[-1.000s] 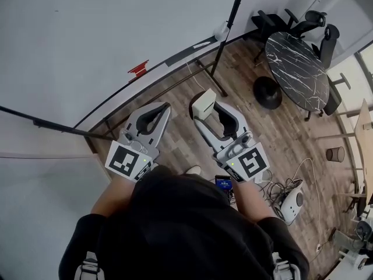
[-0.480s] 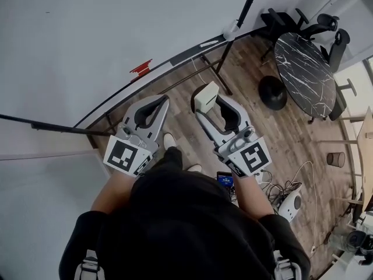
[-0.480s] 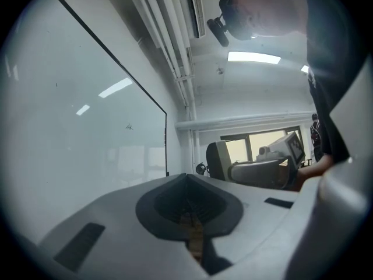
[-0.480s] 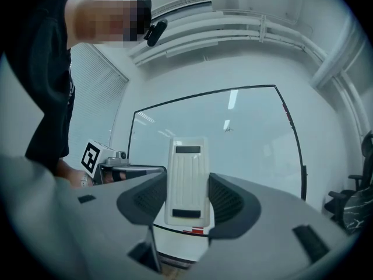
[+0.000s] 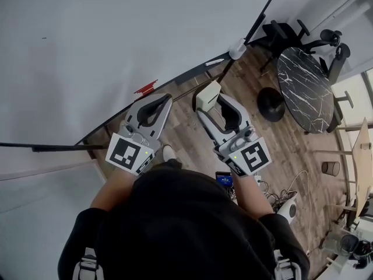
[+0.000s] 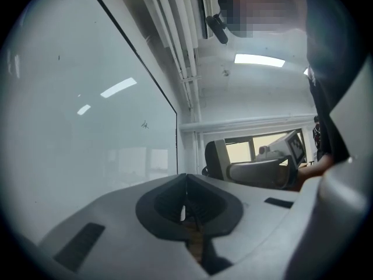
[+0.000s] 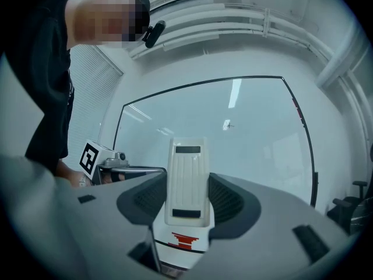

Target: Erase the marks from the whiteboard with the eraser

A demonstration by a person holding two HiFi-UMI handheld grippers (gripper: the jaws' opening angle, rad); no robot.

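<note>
The left gripper (image 5: 158,105) and right gripper (image 5: 215,106) are pale grey moulded shells with dark ribbed pads (image 7: 232,200) inside, each bearing a black-and-white marker cube (image 5: 128,154) at its rear, below a black short-sleeved top (image 5: 175,226).

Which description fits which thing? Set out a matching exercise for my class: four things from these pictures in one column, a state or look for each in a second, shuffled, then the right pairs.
Column one
1. left gripper
2. right gripper
3. whiteboard
4. round table

Column two
A. dark marbled top
B. jaws shut on the eraser
C. jaws together, nothing between them
D. pale surface with a small dark mark

Pairs: 1-C, 2-B, 3-D, 4-A.
</note>
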